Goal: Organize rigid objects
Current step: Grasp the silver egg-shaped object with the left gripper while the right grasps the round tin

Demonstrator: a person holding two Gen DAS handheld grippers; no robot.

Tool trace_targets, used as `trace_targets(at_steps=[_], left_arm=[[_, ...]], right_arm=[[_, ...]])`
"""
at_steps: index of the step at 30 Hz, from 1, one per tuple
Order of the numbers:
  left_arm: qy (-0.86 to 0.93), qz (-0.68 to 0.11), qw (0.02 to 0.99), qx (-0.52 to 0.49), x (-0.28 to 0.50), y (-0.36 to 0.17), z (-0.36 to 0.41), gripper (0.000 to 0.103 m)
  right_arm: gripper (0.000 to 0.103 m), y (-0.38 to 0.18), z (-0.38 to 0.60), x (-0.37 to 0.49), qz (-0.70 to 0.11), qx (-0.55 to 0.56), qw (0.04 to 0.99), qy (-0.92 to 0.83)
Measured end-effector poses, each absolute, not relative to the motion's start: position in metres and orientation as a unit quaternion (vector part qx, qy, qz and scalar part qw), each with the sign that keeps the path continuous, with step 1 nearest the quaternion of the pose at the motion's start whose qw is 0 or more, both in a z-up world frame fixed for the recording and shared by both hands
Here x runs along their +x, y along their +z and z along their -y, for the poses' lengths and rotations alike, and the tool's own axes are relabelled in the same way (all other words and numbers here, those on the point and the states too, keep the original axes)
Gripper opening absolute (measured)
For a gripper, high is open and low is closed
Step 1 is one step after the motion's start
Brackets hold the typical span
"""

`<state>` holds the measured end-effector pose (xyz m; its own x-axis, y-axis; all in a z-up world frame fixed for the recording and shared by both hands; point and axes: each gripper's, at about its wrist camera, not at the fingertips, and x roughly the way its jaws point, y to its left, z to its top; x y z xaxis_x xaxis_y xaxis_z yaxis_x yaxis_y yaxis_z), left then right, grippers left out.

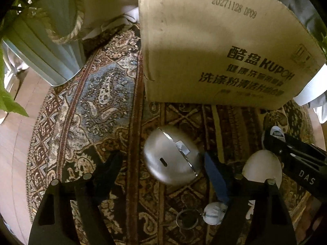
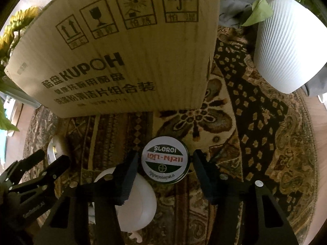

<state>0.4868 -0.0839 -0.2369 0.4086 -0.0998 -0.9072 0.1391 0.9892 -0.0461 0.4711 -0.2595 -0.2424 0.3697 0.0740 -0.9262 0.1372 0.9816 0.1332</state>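
Both tongs open: left tongs [image 1: 161, 169] w/ silver case [image 1: 171, 159], right tongs [image 2: 163, 163] w/ tin [image 2: 165, 159].

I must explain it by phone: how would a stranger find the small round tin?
Start at the big KUPOH cardboard box on the patterned rug. In front of it, between the open right gripper fingers, lies the round tin. Unlike the plain white egg-shaped object beside it, its lid has printed green, white and red bands.

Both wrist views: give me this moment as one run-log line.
left tongs: open, straddling metal case | right tongs: open around tin, not clamped | box: behind | rug: underneath
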Motion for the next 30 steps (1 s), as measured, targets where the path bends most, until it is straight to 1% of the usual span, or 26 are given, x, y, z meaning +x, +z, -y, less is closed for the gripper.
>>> trace_targets(at_steps=[3,5,7,8,14,19,30], left_arm=[[-0.075,-0.544,0.835,0.016,0.489,-0.243,0.085,0.069],[-0.077,-0.546,0.834,0.015,0.490,-0.246,0.086,0.067],[-0.082,-0.538,0.839,0.019,0.489,-0.246,0.087,0.060],[-0.083,-0.537,0.839,0.022,0.490,-0.246,0.088,0.059],[-0.084,-0.531,0.843,0.024,0.483,-0.244,0.088,0.059],[-0.085,-0.520,0.850,0.026,0.468,-0.231,0.091,0.059],[-0.093,-0.480,0.872,0.026,0.452,-0.196,0.092,0.059]], right_arm=[[0.053,-0.243,0.257,0.474,-0.560,0.095,0.823,-0.018],[0.053,-0.244,0.257,0.476,-0.558,0.095,0.824,-0.016],[0.053,-0.244,0.257,0.477,-0.556,0.095,0.825,-0.015],[0.053,-0.246,0.259,0.477,-0.555,0.095,0.826,-0.014],[0.053,-0.250,0.266,0.466,-0.549,0.095,0.830,-0.014],[0.053,-0.243,0.269,0.458,-0.544,0.097,0.833,-0.013],[0.053,-0.205,0.269,0.444,-0.511,0.091,0.855,-0.004]])
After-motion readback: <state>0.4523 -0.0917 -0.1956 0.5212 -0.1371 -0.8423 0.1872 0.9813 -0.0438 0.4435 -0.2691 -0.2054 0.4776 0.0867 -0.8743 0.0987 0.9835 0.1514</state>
